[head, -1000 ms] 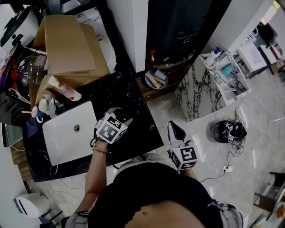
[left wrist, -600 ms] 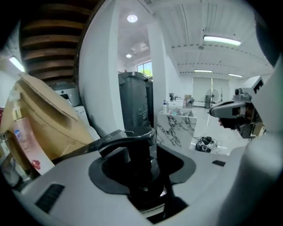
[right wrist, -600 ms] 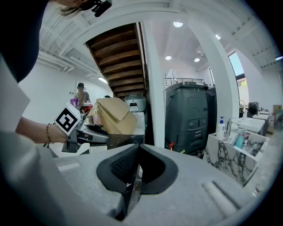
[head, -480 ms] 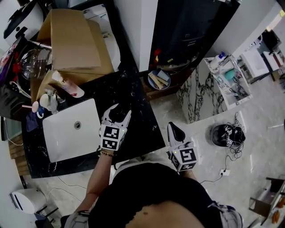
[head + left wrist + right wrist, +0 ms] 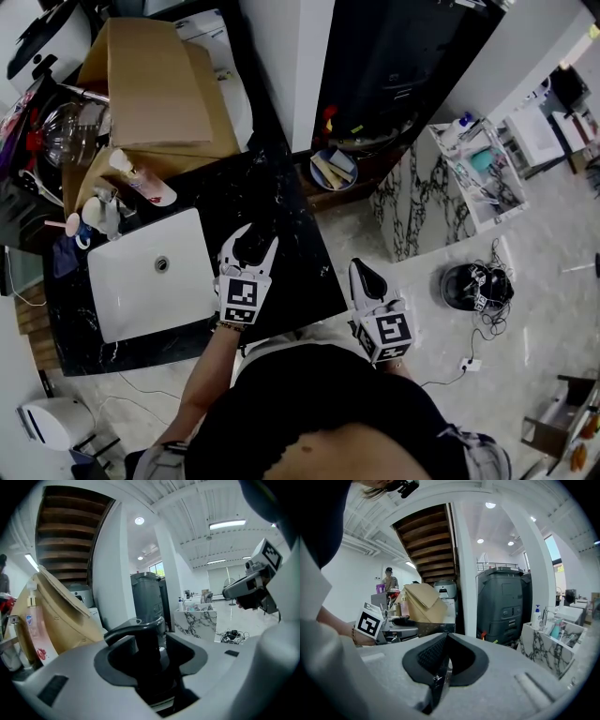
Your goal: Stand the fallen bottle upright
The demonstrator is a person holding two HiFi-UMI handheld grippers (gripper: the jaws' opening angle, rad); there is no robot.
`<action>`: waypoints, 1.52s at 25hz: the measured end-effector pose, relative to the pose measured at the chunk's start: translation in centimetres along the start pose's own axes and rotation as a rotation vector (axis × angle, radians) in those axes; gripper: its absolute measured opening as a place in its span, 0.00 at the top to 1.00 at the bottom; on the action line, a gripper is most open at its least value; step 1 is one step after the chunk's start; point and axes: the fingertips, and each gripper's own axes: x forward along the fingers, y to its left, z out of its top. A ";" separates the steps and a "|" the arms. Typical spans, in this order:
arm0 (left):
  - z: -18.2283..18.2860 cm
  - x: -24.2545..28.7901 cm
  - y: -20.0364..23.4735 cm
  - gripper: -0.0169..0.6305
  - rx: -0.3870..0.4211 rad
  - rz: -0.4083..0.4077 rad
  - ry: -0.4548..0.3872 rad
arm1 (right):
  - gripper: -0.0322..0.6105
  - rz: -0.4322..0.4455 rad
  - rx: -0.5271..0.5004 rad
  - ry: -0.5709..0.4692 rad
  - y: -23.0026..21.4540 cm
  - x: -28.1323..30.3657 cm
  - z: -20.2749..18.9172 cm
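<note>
A dark bottle (image 5: 251,245) sits between the jaws of my left gripper (image 5: 250,240), over the black counter (image 5: 298,272) just right of the white sink. In the left gripper view the bottle (image 5: 149,648) stands roughly upright, its wide dark cap at the top, and the left gripper (image 5: 151,665) is shut on its body. Its base is hidden, so I cannot tell whether it rests on the counter. My right gripper (image 5: 362,273) hangs off the counter's right edge over the floor; in its own view the right gripper (image 5: 440,665) is shut with nothing in it.
A white sink basin (image 5: 131,281) lies left of the left gripper. Behind it stand a pink pump bottle (image 5: 141,185), small jars (image 5: 94,216) and a cardboard box (image 5: 155,84). A marble stand (image 5: 422,192) and a dish of items (image 5: 330,169) are to the right.
The left gripper has swung from pointing up-right to pointing almost straight up the picture, turning the bottle with it. The right gripper has stayed put.
</note>
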 end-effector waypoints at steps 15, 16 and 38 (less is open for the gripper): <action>-0.5 0.0 -0.1 0.57 0.049 0.025 0.006 | 0.95 0.027 -0.007 -0.010 0.4 0.4 0.2; -0.7 0.0 0.0 0.54 0.037 0.029 0.012 | 0.94 0.029 -0.009 -0.010 0.4 0.4 0.2; -2.5 -7.7 0.1 0.45 -0.191 0.148 0.011 | 0.94 0.167 -0.050 0.021 2.3 1.9 -0.1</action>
